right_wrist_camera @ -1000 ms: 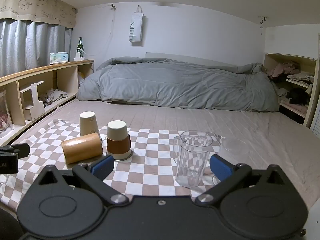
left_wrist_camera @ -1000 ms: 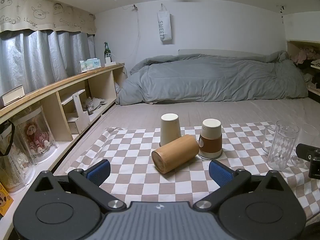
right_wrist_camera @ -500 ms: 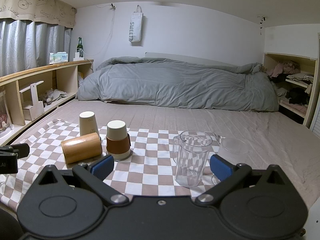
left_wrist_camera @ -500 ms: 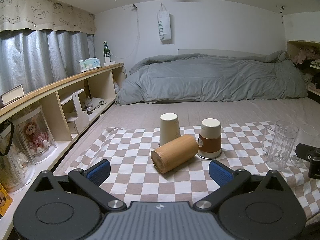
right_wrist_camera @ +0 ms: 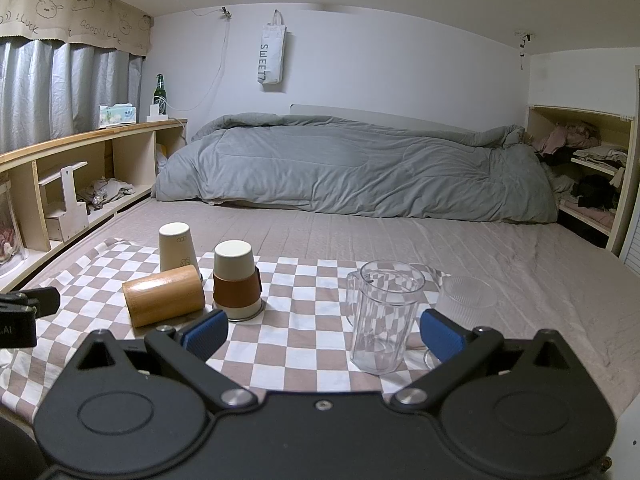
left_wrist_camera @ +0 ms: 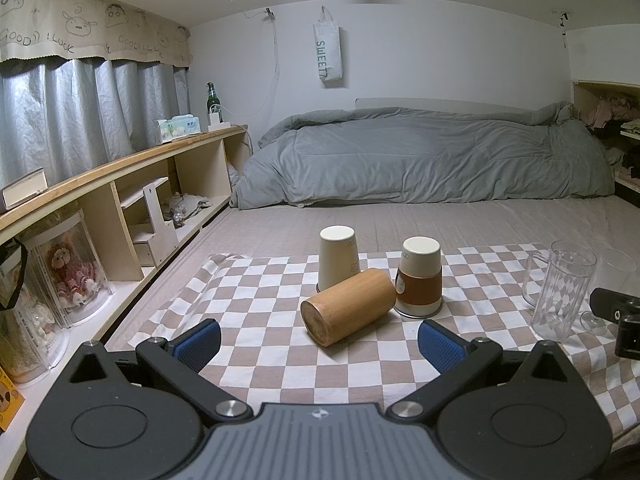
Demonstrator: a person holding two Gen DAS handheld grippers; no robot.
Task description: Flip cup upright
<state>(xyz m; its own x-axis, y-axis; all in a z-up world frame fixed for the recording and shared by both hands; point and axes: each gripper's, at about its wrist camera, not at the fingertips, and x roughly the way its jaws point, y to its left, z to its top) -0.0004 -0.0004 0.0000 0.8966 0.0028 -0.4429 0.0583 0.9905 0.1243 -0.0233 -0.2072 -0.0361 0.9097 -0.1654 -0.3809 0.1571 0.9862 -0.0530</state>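
Observation:
A bamboo cup (left_wrist_camera: 347, 306) lies on its side on the checked cloth (left_wrist_camera: 260, 344), base toward me; it also shows in the right wrist view (right_wrist_camera: 162, 300). Behind it a cream paper cup (left_wrist_camera: 338, 258) (right_wrist_camera: 178, 251) stands upside down. To its right a cream cup with a brown sleeve (left_wrist_camera: 420, 278) (right_wrist_camera: 236, 280) stands upside down. My left gripper (left_wrist_camera: 320, 344) is open and empty, a short way in front of the bamboo cup. My right gripper (right_wrist_camera: 322, 334) is open and empty, with the clear jug between its fingers' line of sight.
A clear plastic jug (right_wrist_camera: 382, 316) (left_wrist_camera: 560, 290) stands upright on the cloth's right side, with a clear stemmed glass (right_wrist_camera: 464, 304) beside it. A wooden shelf unit (left_wrist_camera: 120, 200) runs along the left. A grey duvet (left_wrist_camera: 420, 156) lies at the back of the bed.

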